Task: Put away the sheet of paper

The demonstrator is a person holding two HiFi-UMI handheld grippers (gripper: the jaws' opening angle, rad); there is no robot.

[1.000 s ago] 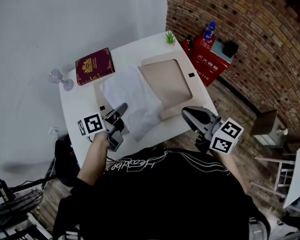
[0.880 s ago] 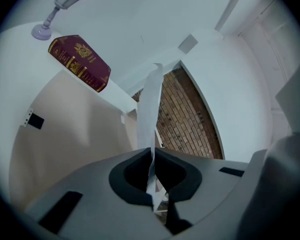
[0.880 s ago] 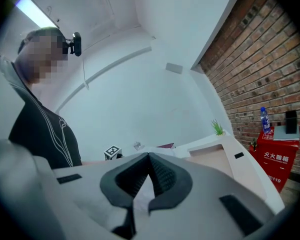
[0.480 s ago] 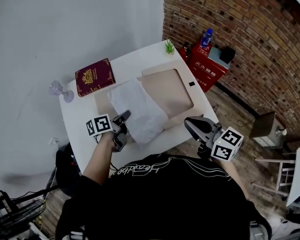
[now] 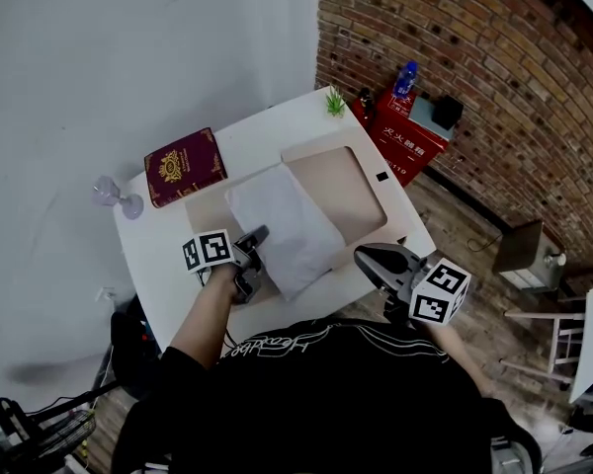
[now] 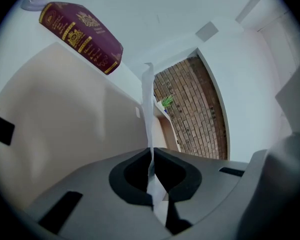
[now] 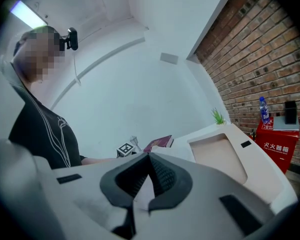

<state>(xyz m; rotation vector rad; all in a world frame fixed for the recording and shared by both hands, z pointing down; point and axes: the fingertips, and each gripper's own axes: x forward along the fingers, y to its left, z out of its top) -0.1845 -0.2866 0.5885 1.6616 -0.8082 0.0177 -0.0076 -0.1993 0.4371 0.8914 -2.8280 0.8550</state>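
Observation:
The white sheet of paper [image 5: 282, 223] lies partly over the open beige folder [image 5: 341, 181] on the white table [image 5: 158, 255]. My left gripper [image 5: 258, 235] is shut on the sheet's near left edge. In the left gripper view the paper [image 6: 149, 109] stands edge-on, pinched between the jaws of the left gripper [image 6: 150, 156], with the beige folder [image 6: 65, 124] beside it. My right gripper [image 5: 366, 256] hovers at the table's front right edge, off the paper. It is shut with nothing in it, and the right gripper [image 7: 149, 157] shows its tips touching.
A maroon book [image 5: 185, 166] lies at the table's back left, a stemmed glass [image 5: 111, 195] stands beyond it, and a small green plant [image 5: 334, 100] marks the far corner. A red box [image 5: 407, 131] with a water bottle [image 5: 405, 73] sits on the floor by the brick wall.
The left gripper has moved inward over the table with the paper's edge, and the sheet now lies further onto the folder's right half. The right gripper has drifted slightly left.

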